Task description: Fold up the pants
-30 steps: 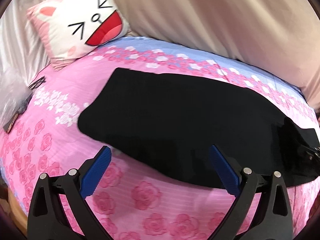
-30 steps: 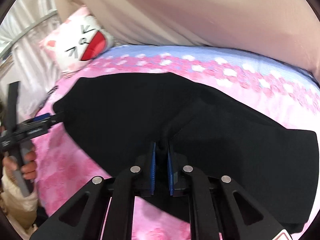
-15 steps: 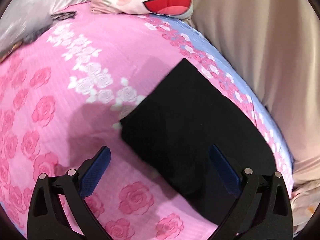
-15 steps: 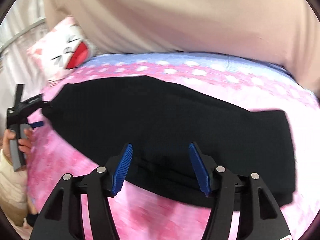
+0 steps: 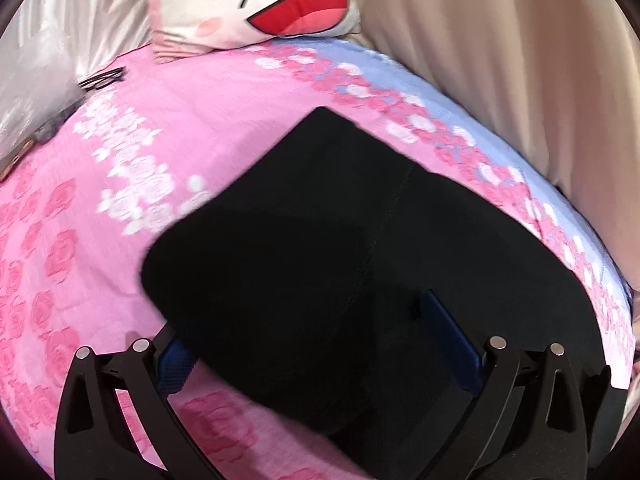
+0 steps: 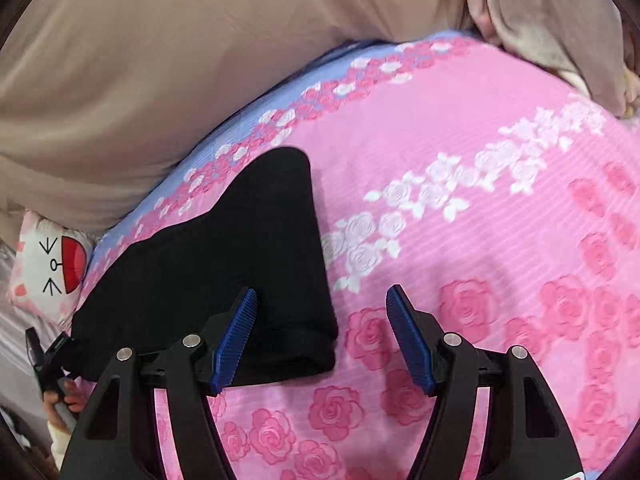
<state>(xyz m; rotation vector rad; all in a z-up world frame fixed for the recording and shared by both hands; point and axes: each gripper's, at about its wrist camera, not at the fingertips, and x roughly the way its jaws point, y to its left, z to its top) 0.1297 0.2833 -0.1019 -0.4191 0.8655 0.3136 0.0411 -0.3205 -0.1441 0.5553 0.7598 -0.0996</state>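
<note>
R gripper (image 6: 320,332): jaws apart, just been opening; nothing pinched. Blue pads sit above the pants' near corner + bare sheet.
L gripper (image 5: 316,344): jaws wide apart, pants' folded end lies btw the fingers and covers part of the left pad; pads not pressing cloth.
Pants (image 6: 224,264): black, folded, flat on bedsheet; one end under R gripper, other end under L gripper (image 6: 44,352) at far left of R view.
Bedsheet (image 6: 480,208): pink w/ rose print, blue strip along far edge.
Pillow (image 5: 256,4): cartoon face, at head of bed, well apart from pants.
Containers: none seen.
Hand (image 6: 66,400): person's fingers wrapped on L gripper handle, pale sleeve below.
Pose: both grippers tilt down toward bed.
Beige fabric (image 6: 160,60): behind bed.
</note>
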